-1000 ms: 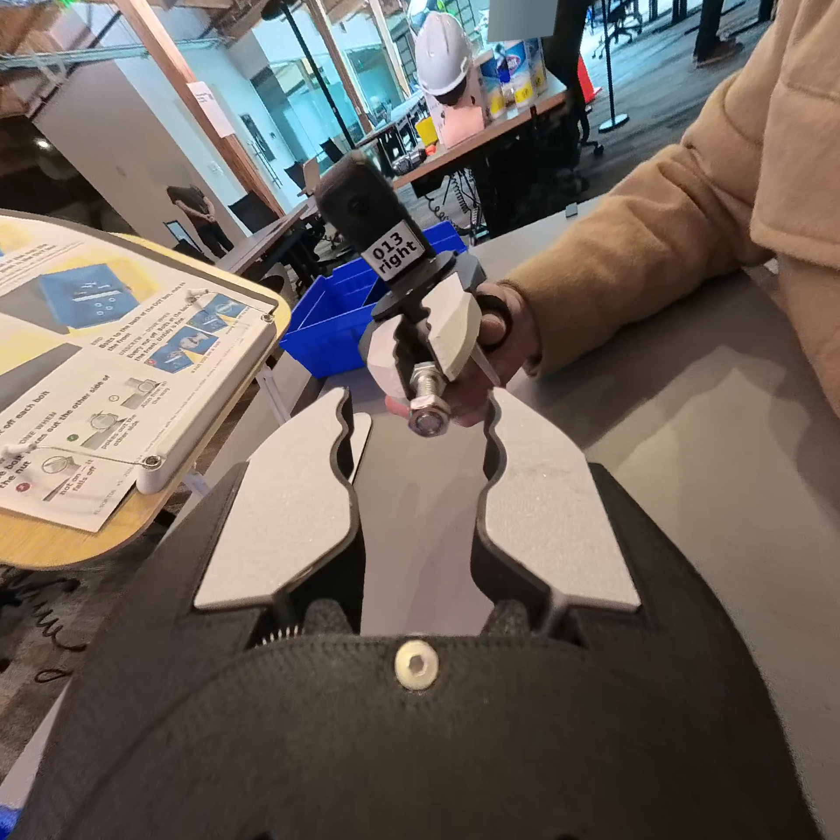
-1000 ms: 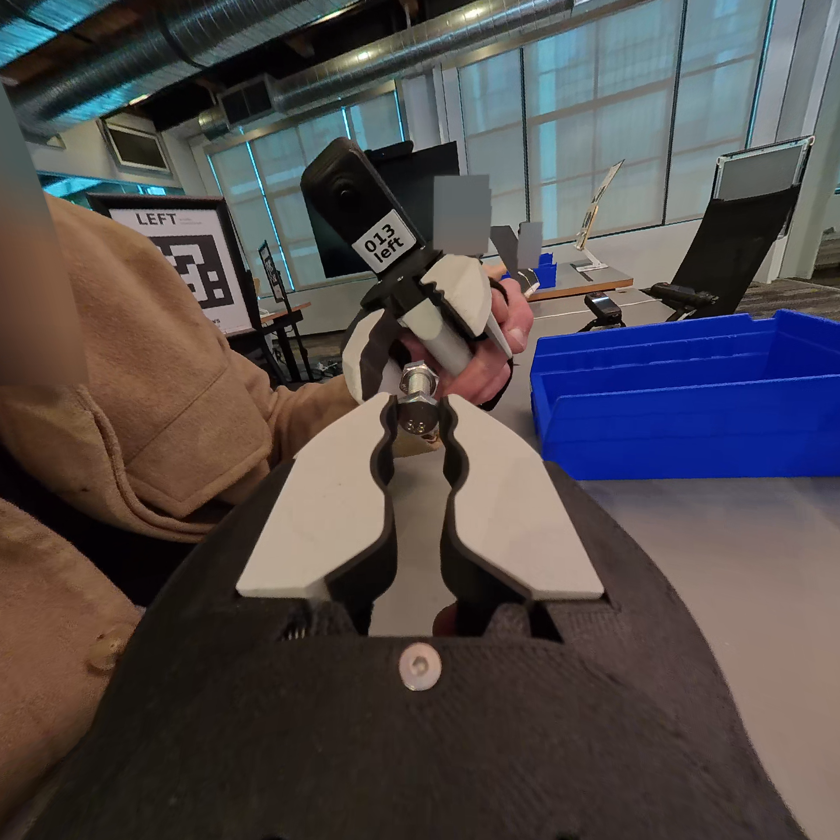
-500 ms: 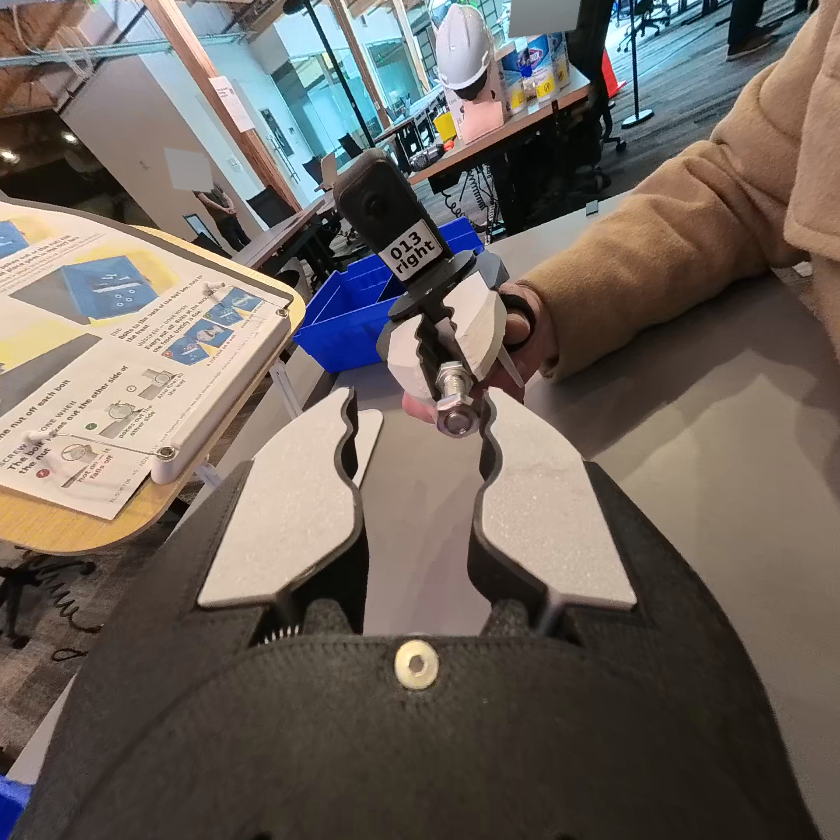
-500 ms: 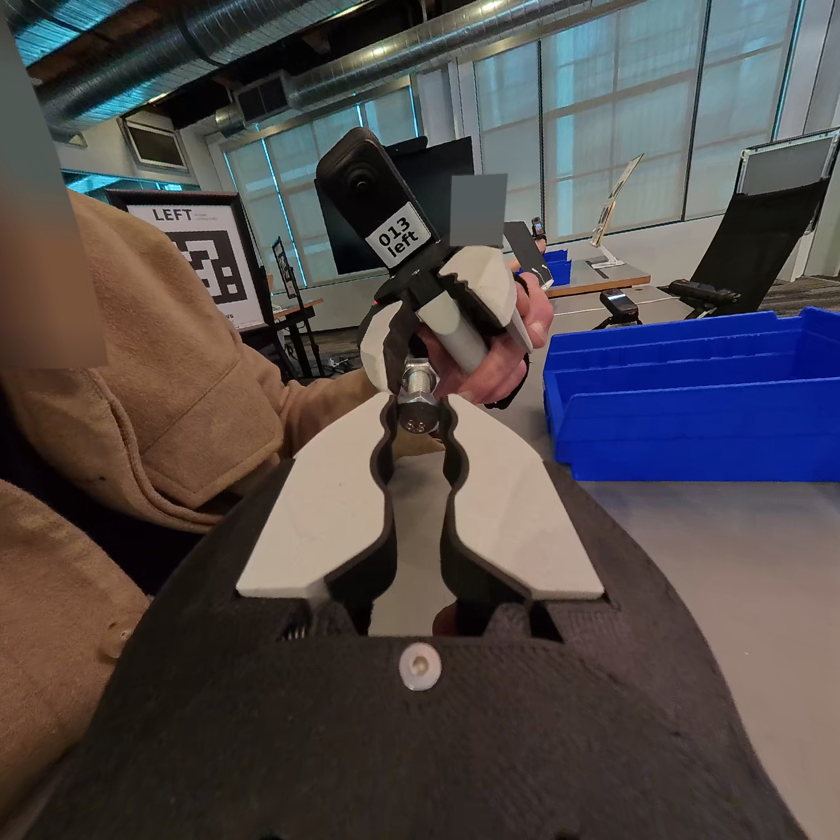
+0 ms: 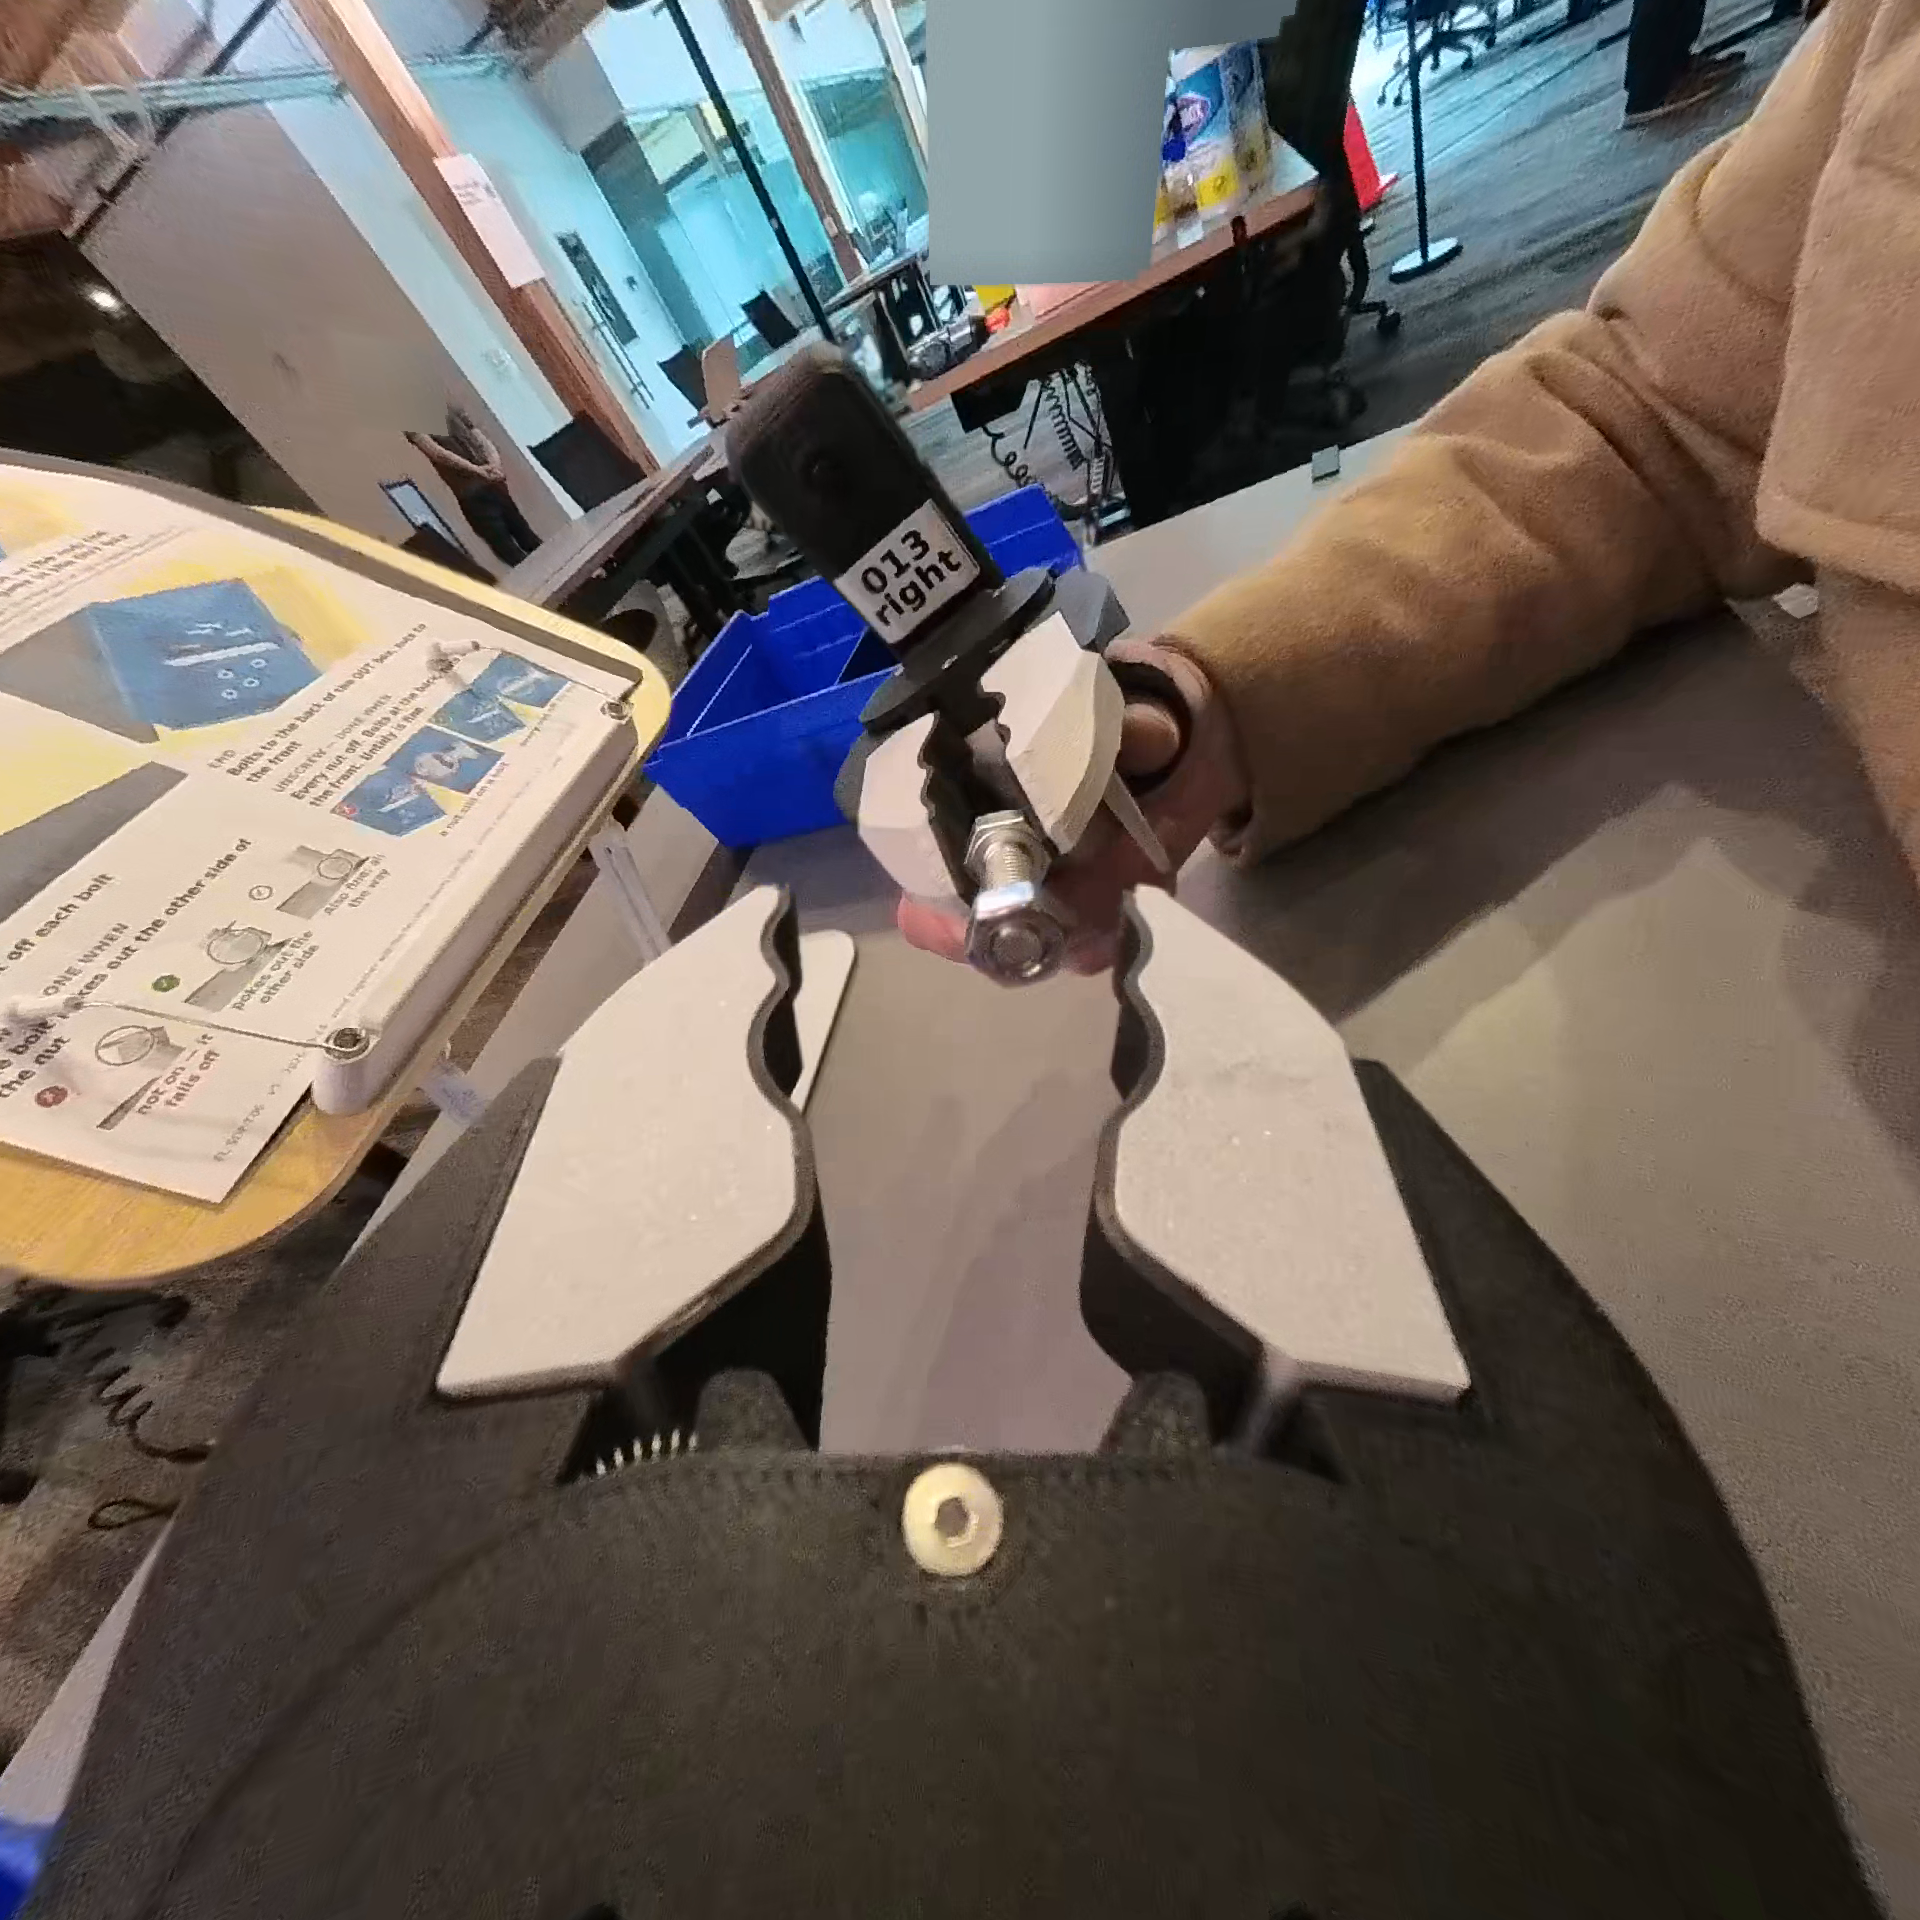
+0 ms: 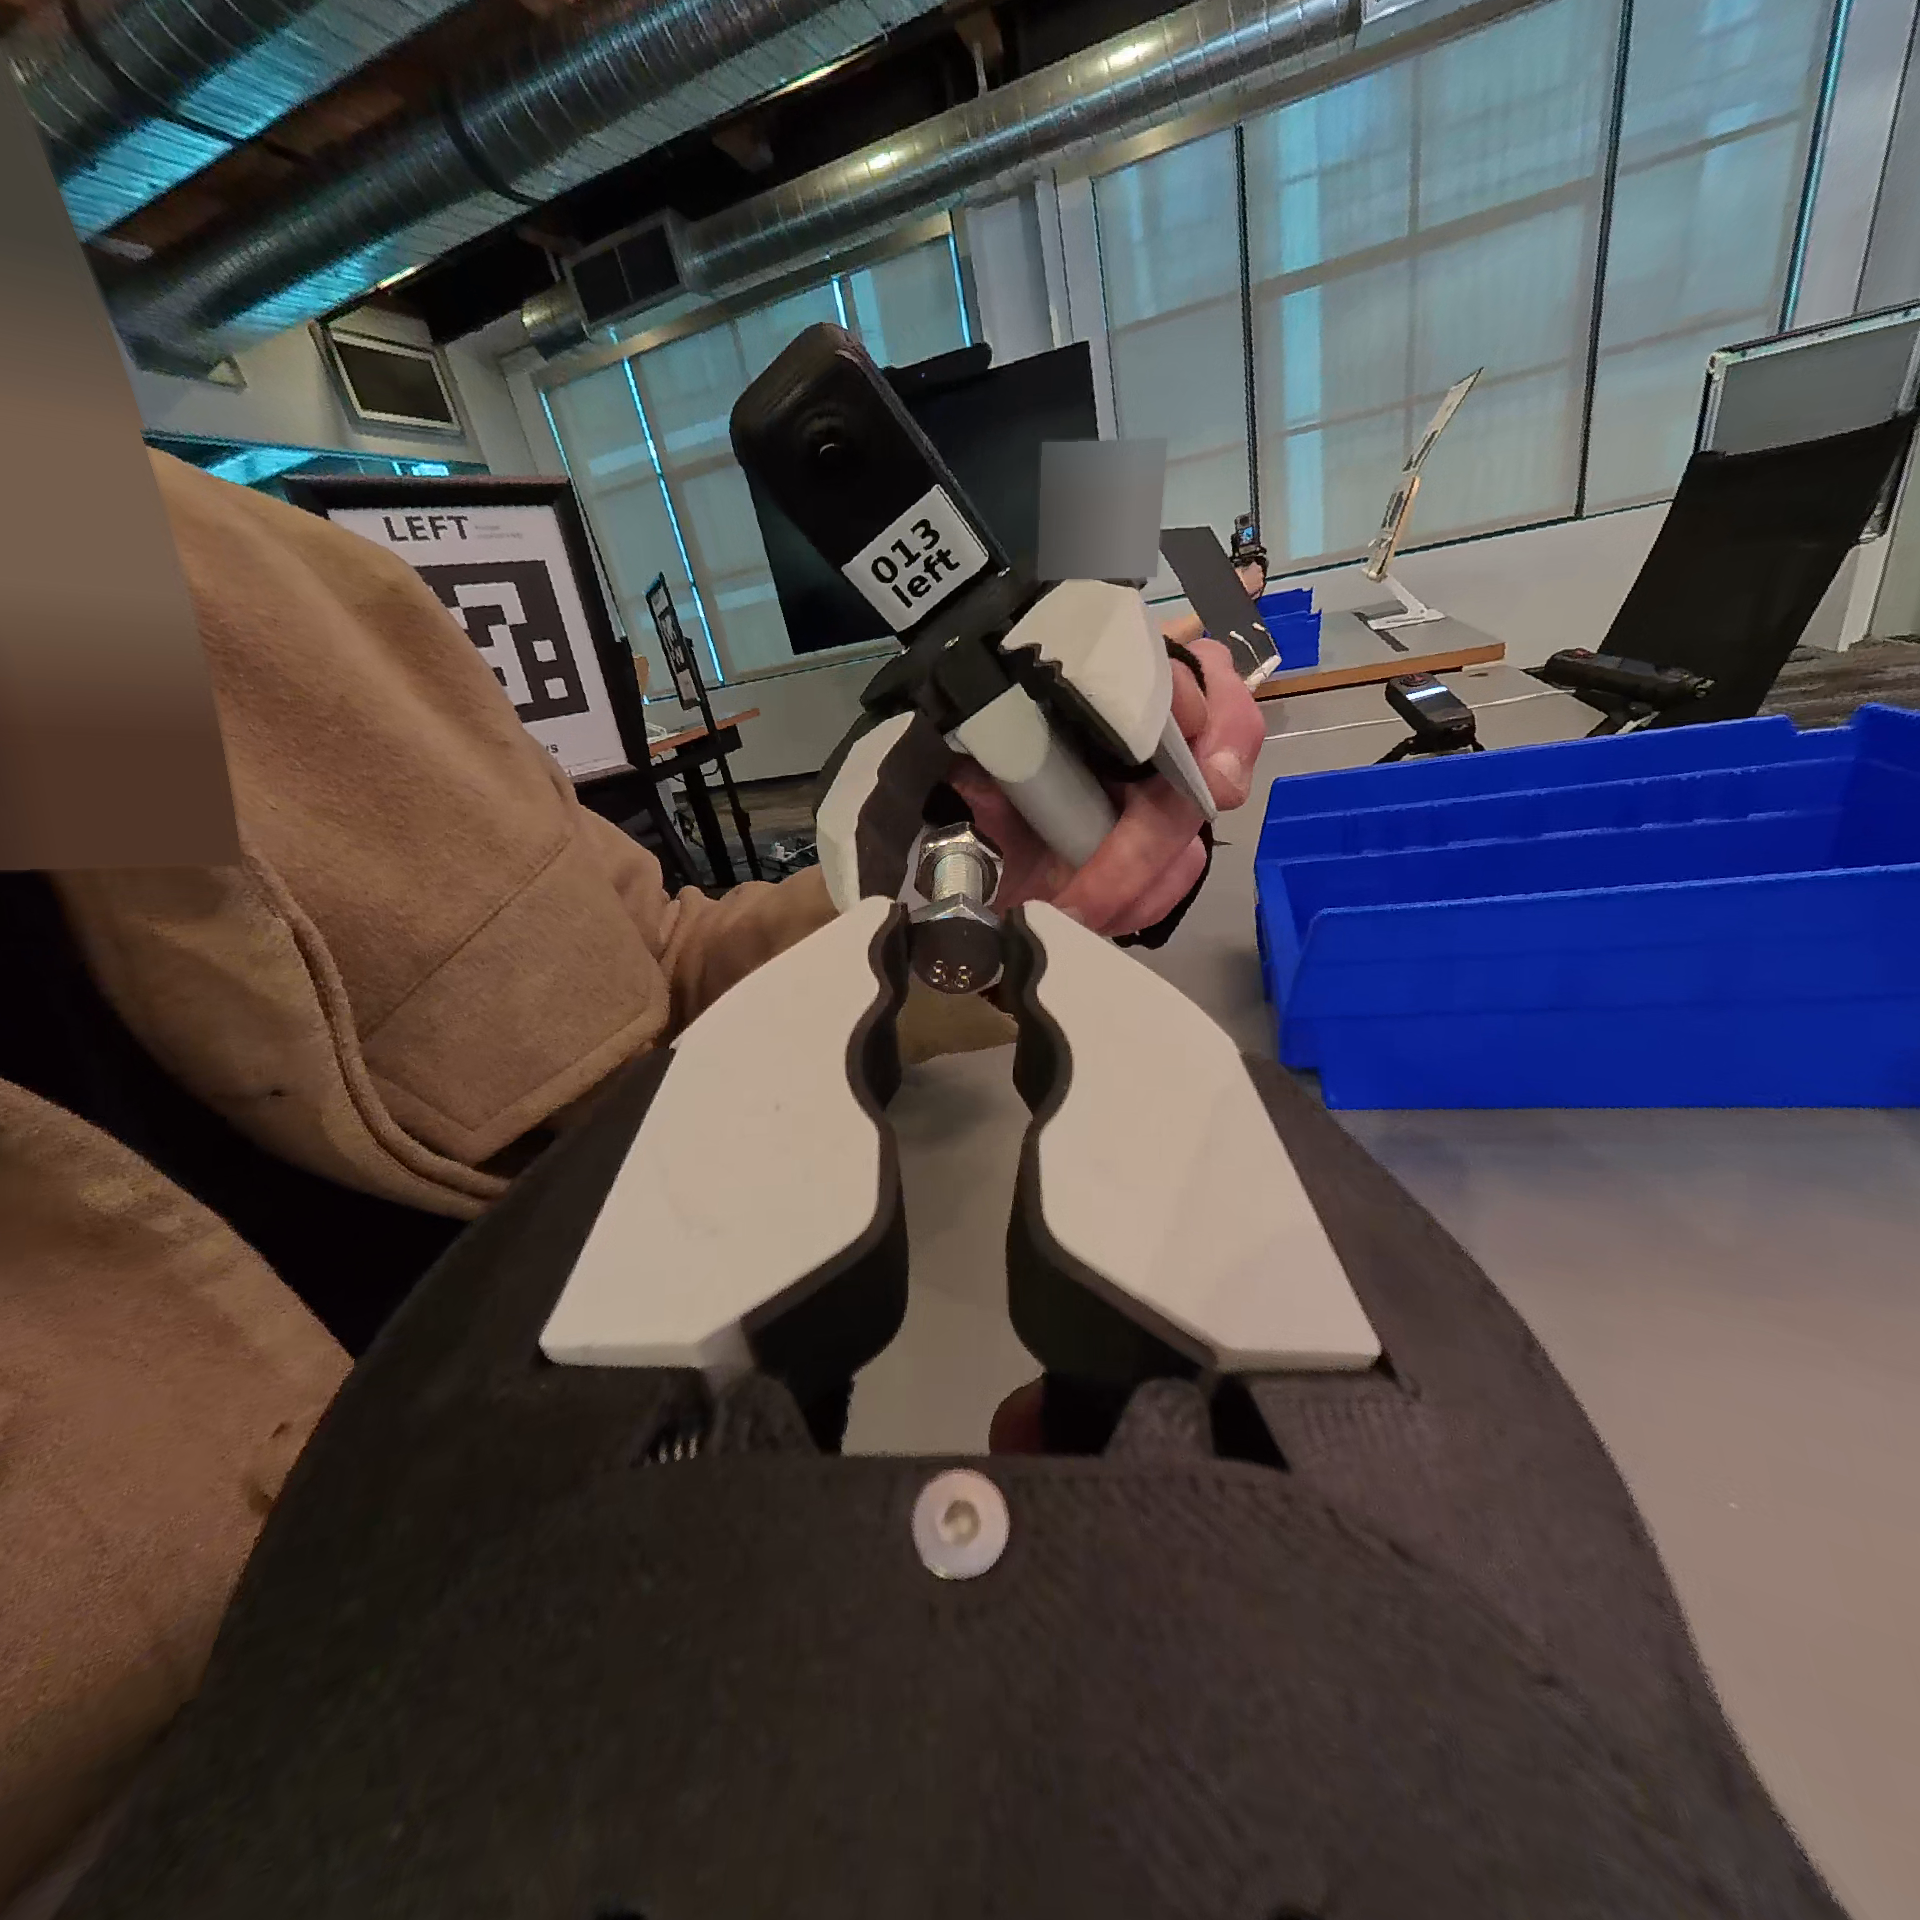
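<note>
My right gripper (image 6: pixel 954 925) is shut on the hex head of a steel bolt (image 6: pixel 954 961), held above the grey table (image 6: pixel 1662 1351). The threaded shaft points forward to a nut (image 6: pixel 951 857) near its far end. My left gripper (image 5: pixel 956 914) is open, and the nut (image 5: pixel 1013 940) sits between its fingertips, closer to the right finger (image 5: pixel 1247 1143). I cannot tell whether the nut touches that finger. In the left wrist view the right gripper (image 5: pixel 987 821) faces me, held by a hand. In the right wrist view the left gripper (image 6: pixel 951 821) faces me with its fingers spread around the nut.
A blue bin (image 6: pixel 1558 935) stands on the table to the right, and it also shows behind the right gripper in the left wrist view (image 5: pixel 769 748). An instruction board (image 5: pixel 260 831) on a stand sits at the left. A person's tan sleeve (image 5: pixel 1455 623) lies across the table. Only a small space, under 4 cm, lies between the two pairs of fingers.
The two grippers have shifted and tilted slightly against each other. The nut has stayed between the open left fingertips. The right gripper has kept its hold on the bolt head.
</note>
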A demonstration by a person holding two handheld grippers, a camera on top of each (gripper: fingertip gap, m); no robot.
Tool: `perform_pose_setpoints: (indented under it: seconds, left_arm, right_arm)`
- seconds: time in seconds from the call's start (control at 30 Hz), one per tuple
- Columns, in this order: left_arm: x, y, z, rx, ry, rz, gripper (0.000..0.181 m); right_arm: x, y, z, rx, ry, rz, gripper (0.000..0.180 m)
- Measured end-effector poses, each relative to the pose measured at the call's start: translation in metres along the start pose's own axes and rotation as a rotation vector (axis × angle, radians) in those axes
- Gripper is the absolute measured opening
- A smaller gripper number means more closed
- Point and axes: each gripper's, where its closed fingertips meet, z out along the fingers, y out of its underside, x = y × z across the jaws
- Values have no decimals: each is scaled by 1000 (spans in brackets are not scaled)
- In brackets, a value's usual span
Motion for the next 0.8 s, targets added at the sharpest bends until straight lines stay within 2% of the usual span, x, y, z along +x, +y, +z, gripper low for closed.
perform_pose_setpoints:
  seconds: [0.33, 0.43, 0.6, 0.8]
  left_arm:
    - [-8, -7, -3, 25, -58, -2, 51]
    - [-22, 0, -7, -7, -126, -31, 48]
    - [-7, -15, -11, 84, -26, -26, 54]
    - [1, 0, 2, -6, -4, 14, 59]
  right_arm:
    - [-2, 7, 4, -34, -9, -10, 18]
    - [-4, 9, 6, -45, -12, -21, 18]
    - [1, 3, 1, -14, 8, -9, 18]
    - [-1, 3, 2, -19, 1, -14, 18]
